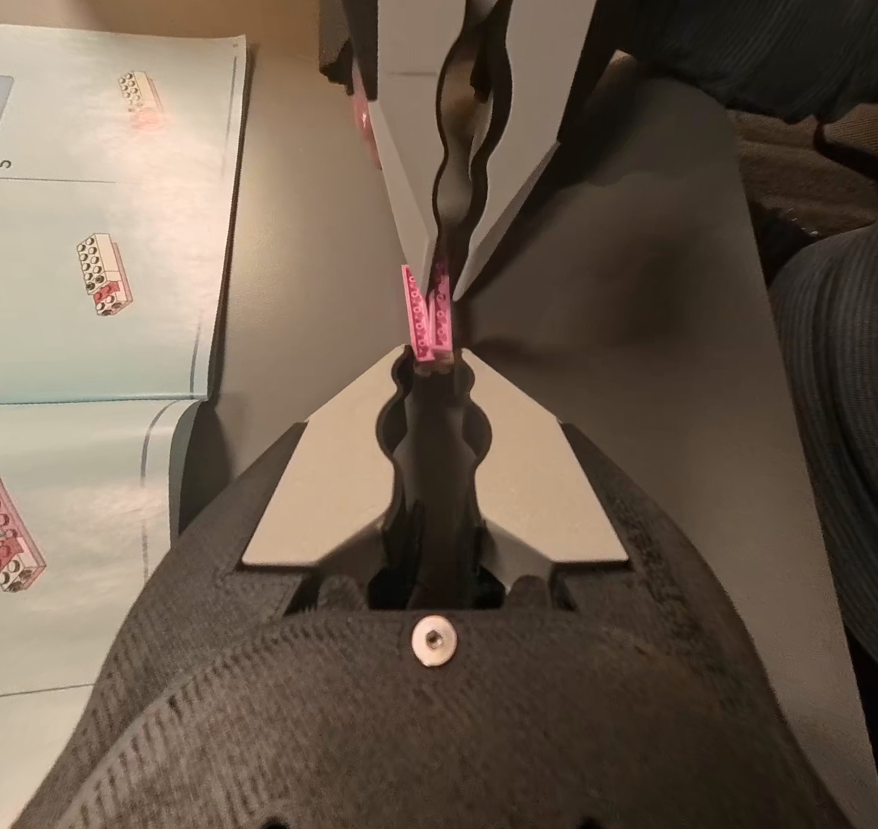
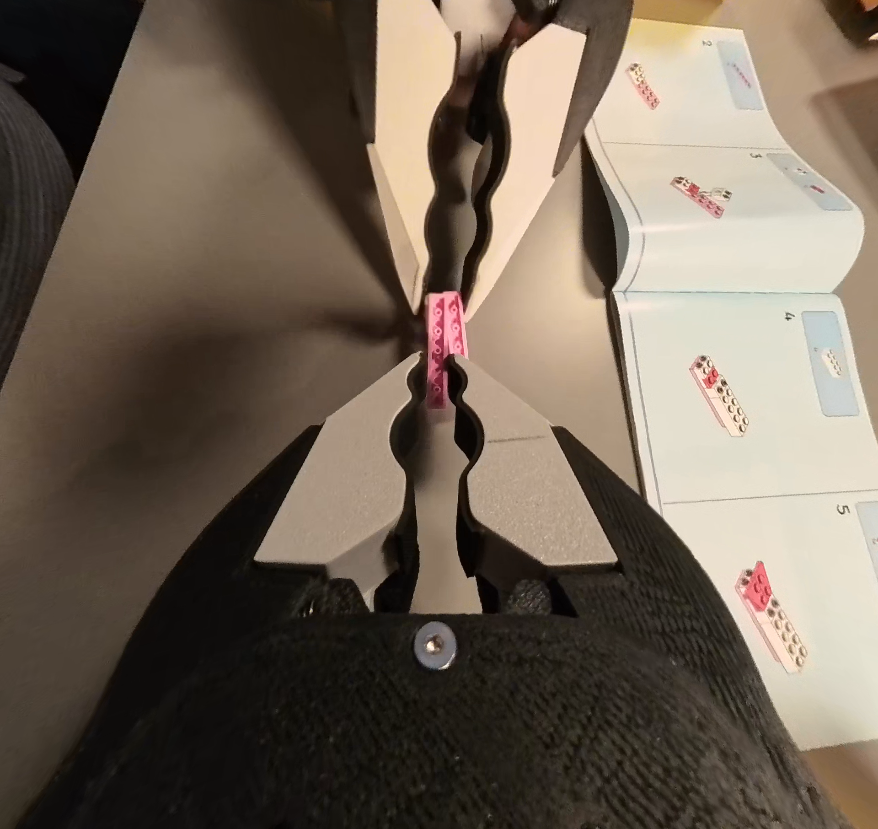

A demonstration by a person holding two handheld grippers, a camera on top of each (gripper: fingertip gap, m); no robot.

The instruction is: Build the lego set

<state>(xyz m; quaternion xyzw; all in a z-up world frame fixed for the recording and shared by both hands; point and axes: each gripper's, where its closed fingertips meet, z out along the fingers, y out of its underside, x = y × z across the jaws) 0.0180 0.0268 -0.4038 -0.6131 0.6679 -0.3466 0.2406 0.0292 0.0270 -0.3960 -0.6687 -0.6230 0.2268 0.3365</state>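
Two thin pink studded plates (image 2: 444,350) bridge the gripper tips above the grey tabletop (image 2: 190,283), near its edge by the open instruction booklet (image 2: 741,378). Right gripper (image 2: 439,366) pinches one plate flat-on; left gripper (image 1: 439,354) nips the other's end. Judged light, rigid, smooth plastic: grip the broad faces, since edge holds may slip.

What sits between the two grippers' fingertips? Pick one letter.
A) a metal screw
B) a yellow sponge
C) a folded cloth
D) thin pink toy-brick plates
D: two pink toy-brick plates, their round studs showing, stand side by side between the tips of the right gripper and the left gripper, which face each other above the table.
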